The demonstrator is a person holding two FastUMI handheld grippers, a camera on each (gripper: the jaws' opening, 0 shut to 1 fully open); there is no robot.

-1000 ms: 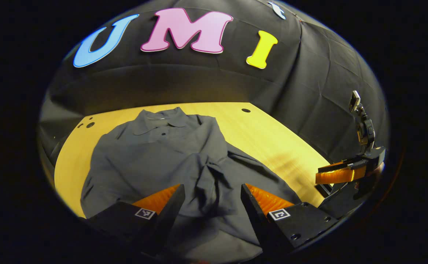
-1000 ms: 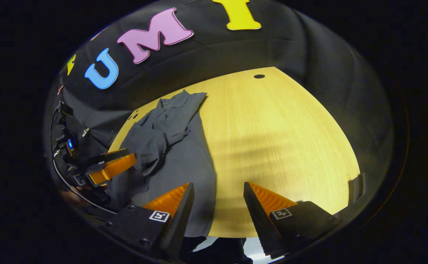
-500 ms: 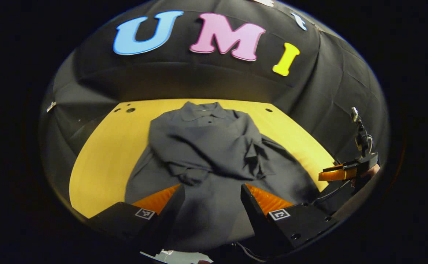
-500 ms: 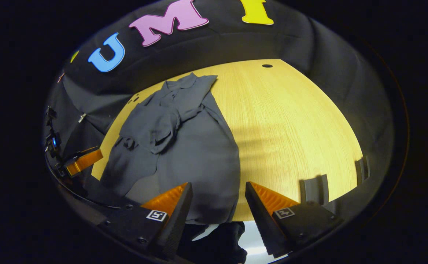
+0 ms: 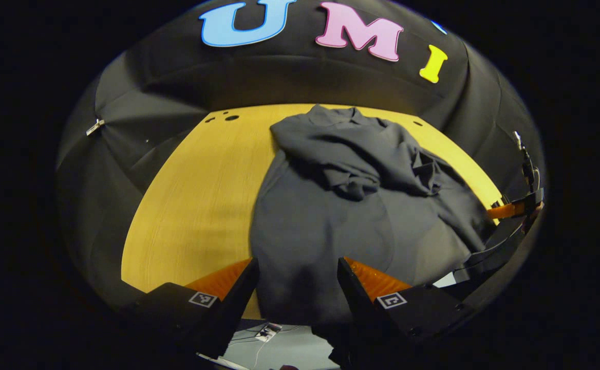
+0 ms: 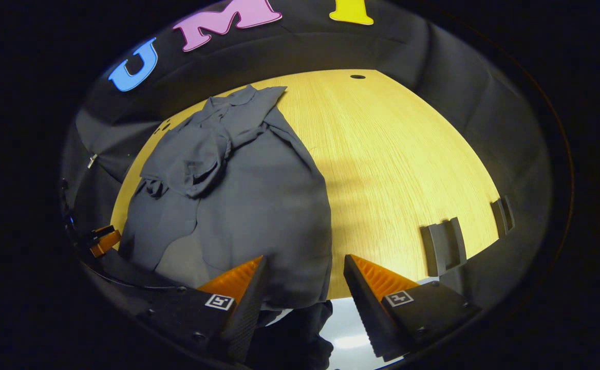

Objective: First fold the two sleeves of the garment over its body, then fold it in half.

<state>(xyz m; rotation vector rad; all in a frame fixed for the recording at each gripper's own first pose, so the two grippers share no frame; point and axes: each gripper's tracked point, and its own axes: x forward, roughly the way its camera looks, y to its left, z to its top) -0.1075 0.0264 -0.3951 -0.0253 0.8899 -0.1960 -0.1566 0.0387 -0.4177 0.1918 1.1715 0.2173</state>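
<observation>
Both grippers have pulled back to the near table edge — the left gripper [image 5: 296, 288] and right gripper [image 6: 304, 288] each gape wide, gripping nothing. Beyond them the garment [image 6: 238, 205] lies on the table [image 6: 402, 154], both sleeves [image 5: 361, 159] now bunched over its chest — collar at the far edge.

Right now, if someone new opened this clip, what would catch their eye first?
The dark grey collared garment, spread down the yellow wooden table, collar at the far edge, both sleeves bunched over its chest. Next, the open left tool and open right tool, both hanging at the garment's near hem, gripping nothing.
</observation>
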